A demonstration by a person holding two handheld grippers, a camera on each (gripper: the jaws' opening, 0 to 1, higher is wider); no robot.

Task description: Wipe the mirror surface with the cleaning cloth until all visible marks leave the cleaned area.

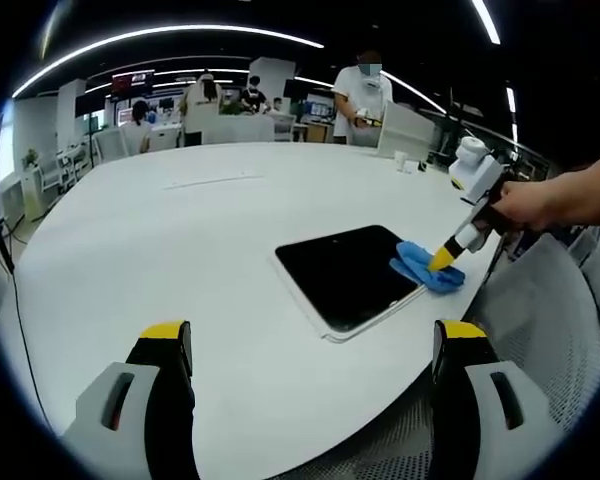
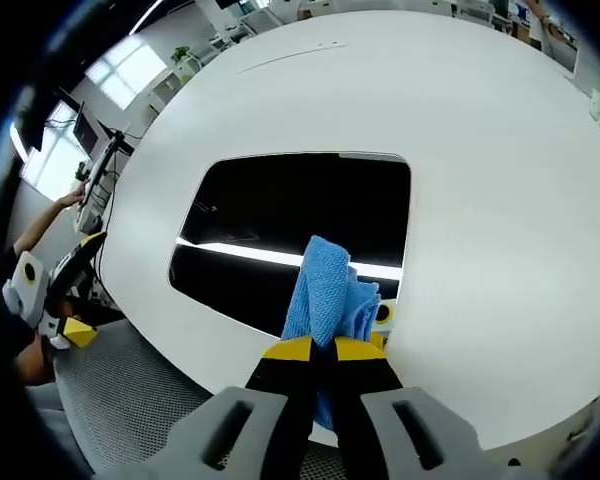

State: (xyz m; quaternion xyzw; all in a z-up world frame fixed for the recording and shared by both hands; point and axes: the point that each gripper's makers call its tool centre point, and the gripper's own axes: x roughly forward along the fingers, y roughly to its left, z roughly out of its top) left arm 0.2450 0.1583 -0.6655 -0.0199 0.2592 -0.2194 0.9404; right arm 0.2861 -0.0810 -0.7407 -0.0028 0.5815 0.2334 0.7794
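A dark mirror (image 2: 300,225) lies flat near the edge of a white table (image 1: 180,230). A blue cleaning cloth (image 2: 328,290) rests on its near edge, pinched tightly by the right gripper (image 2: 325,350), ready for wiping. The left gripper (image 1: 315,345) hovers well apart, jaws wide and empty, keeping clear.

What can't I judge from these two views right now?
- Marks on the mirror: in the right gripper view its glass reflects dark ceiling and a light strip; smudges can't be told.
- Mirror under the blue cleaning cloth: covered.
- Left gripper view: the mirror is too small for marks.
- Cloth-to-glass contact: hidden by the right gripper.
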